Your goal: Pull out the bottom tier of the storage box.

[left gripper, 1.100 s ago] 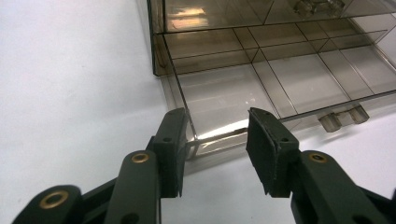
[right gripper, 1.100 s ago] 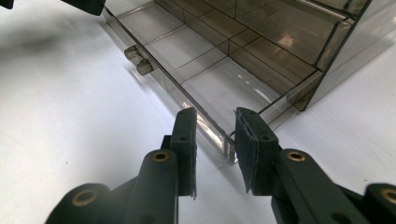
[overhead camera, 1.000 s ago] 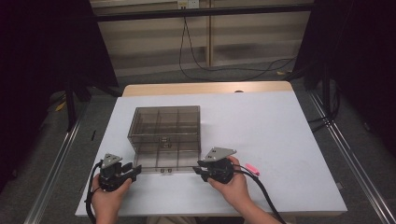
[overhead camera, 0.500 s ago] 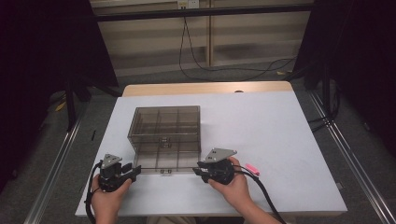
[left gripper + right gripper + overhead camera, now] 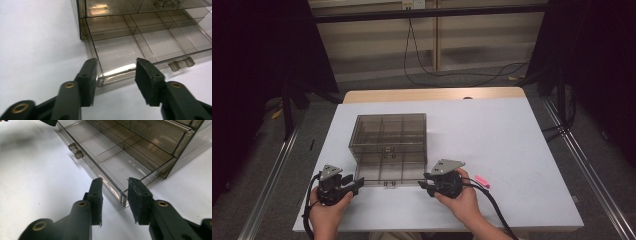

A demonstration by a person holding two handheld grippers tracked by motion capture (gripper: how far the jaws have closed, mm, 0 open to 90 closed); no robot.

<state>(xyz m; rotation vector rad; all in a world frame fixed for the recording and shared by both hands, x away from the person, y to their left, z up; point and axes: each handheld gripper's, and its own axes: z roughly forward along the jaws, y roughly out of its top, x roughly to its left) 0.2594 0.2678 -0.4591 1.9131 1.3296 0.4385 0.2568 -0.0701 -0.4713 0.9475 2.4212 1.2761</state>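
Note:
A smoky clear drawer cabinet [image 5: 389, 131] stands on the white table, with its bottom drawer [image 5: 387, 174] pulled out toward me. My left gripper [image 5: 357, 184] sits at the drawer's front left corner [image 5: 100, 80]. Its jaws have just been opening, and the left gripper [image 5: 116, 72] straddles that corner with a gap beside the right pad. My right gripper [image 5: 424, 182] sits at the front right corner [image 5: 123, 198]. The right gripper [image 5: 115, 192] has also just been opening, and the corner stands between its pads without being pressed. The drawer [image 5: 120, 165] is split into compartments.
Two small clear handle tabs [image 5: 181, 63] stick out of the drawer front. A small pink thing [image 5: 482, 180] lies on the table [image 5: 512, 140] right of my right hand. Cables trail from both grippers off the near edge.

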